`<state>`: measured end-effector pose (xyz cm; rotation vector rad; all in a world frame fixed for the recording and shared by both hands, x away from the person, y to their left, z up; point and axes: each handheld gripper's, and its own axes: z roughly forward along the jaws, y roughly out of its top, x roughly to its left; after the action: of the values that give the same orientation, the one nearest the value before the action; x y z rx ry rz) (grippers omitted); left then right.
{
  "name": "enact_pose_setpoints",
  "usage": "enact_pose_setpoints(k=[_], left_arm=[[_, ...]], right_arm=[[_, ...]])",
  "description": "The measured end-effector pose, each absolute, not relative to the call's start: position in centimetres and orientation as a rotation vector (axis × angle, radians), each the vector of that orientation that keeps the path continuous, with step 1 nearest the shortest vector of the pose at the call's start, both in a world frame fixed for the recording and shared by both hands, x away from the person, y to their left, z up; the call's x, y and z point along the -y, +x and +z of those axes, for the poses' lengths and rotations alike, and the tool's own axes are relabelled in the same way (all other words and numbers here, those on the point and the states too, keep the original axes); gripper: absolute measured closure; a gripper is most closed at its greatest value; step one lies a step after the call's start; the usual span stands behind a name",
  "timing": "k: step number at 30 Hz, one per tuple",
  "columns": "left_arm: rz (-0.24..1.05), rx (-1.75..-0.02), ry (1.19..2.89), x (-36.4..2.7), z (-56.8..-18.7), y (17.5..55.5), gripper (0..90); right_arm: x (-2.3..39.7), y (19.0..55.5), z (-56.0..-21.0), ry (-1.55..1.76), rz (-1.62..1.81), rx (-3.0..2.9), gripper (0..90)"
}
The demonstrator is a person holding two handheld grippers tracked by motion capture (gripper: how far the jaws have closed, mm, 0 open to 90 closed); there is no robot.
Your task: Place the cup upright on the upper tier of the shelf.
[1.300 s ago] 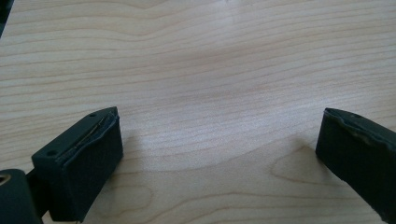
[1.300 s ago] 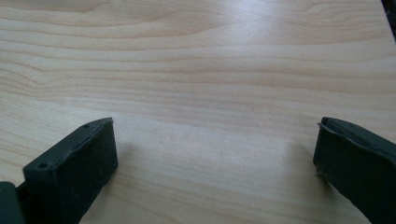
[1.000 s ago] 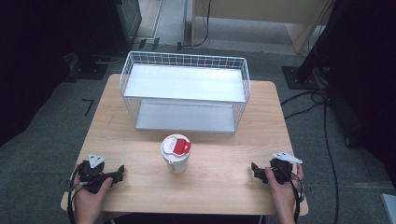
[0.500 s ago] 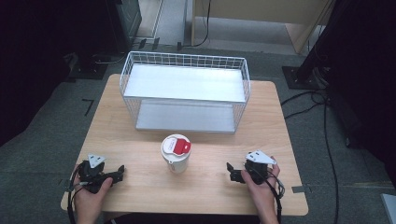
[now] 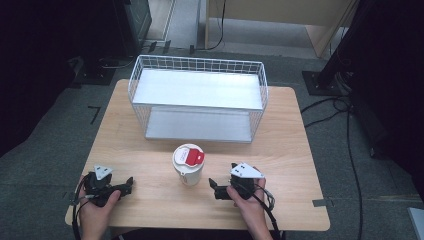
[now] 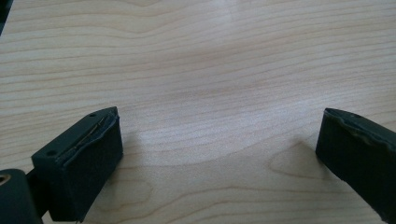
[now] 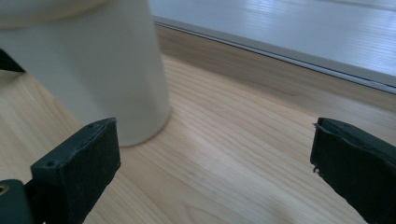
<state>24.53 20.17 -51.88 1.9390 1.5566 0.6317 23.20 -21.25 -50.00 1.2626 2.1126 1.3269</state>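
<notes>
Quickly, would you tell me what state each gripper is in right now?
Left gripper: open, holding nothing, over bare table.
Right gripper: open, holding nothing, beside the cup.

Right hand-held gripper (image 7: pixel 215 158): both black jaws spread wide, nothing between them. Cream-white cylindrical cup (image 7: pixel 93 65) stands upright on the light wooden table (image 7: pixel 233 140), just beyond the left jaw. A pale grey flat shelf panel (image 7: pixel 289 32) lies farther ahead.

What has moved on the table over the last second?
The right gripper slid left along the table, from near the right edge to just beside the white cup; its jaws are open, nothing gripped. The left gripper, the cup and the wire basket stayed put.
</notes>
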Motion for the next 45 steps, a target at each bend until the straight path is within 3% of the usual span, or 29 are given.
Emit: enact_pose_setpoints(k=[27,32,45], left_arm=[[0.628,-1.554,1.939,-20.2,-51.9,24.7,0.9],[0.627,-1.554,1.939,-20.2,-51.9,24.7,0.9],[0.627,-1.553,1.938,-20.2,-51.9,24.7,0.9]], right_arm=[[14.9,23.4,-48.9,1.073,1.617,-2.054,2.7],[13.9,23.8,-49.0,1.091,1.571,-2.041,9.1],[12.8,24.9,-50.1,1.097,1.597,-1.999,4.9]])
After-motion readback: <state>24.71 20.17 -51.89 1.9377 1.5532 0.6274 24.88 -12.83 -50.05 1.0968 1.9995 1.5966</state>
